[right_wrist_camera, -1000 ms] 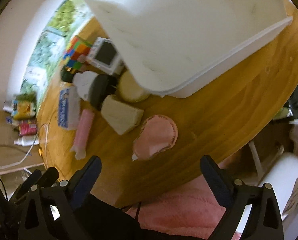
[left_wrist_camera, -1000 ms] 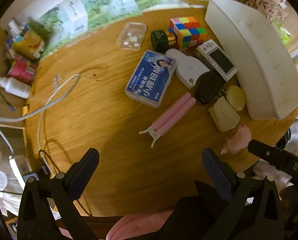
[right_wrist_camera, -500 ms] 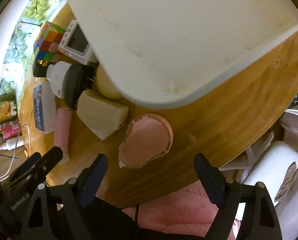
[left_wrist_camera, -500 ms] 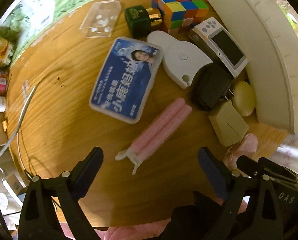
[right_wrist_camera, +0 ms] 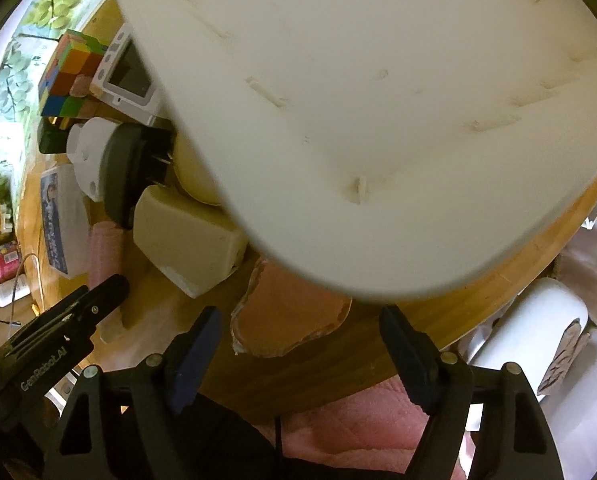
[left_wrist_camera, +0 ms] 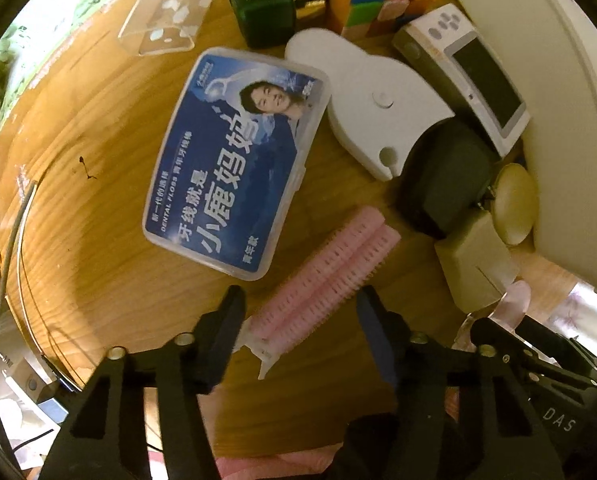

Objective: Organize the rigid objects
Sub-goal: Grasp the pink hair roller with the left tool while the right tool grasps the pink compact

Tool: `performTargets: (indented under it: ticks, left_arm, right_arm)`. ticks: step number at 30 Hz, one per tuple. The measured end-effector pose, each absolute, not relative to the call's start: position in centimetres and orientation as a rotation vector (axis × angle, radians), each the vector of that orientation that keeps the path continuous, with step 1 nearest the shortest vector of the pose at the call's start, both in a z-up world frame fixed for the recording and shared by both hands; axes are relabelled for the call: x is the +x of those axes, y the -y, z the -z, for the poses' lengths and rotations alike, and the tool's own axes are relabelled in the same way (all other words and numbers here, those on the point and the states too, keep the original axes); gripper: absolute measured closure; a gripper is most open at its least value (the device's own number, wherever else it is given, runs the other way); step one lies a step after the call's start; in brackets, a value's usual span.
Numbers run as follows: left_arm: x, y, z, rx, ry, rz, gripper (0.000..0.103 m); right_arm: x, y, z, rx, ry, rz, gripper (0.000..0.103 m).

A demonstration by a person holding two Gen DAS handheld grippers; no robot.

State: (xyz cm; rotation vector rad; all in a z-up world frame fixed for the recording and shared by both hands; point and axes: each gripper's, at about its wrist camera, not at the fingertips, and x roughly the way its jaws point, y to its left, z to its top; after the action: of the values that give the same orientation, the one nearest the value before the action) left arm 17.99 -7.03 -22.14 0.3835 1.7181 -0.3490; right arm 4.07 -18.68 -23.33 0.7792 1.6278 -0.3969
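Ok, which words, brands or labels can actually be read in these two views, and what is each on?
"DENTAL FLOSS" and large Chinese characters "小鹿妈妈": blue-labelled floss box.
"DAS": right gripper's body, seen from the left wrist view.
"GenRobot.AI": left gripper's body, seen from the right wrist view.
Smaller print on the floss box and the packets at the table's edge: too blurred.

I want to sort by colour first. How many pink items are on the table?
2. The pink hair roller clip lies between the closing jaws of the left hand-held gripper. The pink round pad lies by the white tray's corner. Others may be hidden under the tray.
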Motion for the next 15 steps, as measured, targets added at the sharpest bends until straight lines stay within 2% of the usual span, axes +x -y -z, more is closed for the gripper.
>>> performTargets:
  ticks: [7, 10, 15]
  left_arm:
    - [17.5, 6.7, 23.6, 0.391, -1.726, 0.349, 0.057]
    - [17.9, 6.7, 23.6, 0.396, -1.724, 0.354, 0.064]
    - [17.8, 5.9, 23.8, 0.374, -1.738, 0.382, 0.07]
  right_arm:
    - [4.5, 18.3, 23.4, 0.77, -1.63, 0.399, 0.025]
    - [4.6, 18.5, 23.5, 0.767, -1.626, 0.407, 0.027]
    - [4.3, 18.7, 22.6, 0.761, -1.593, 0.41, 0.042]
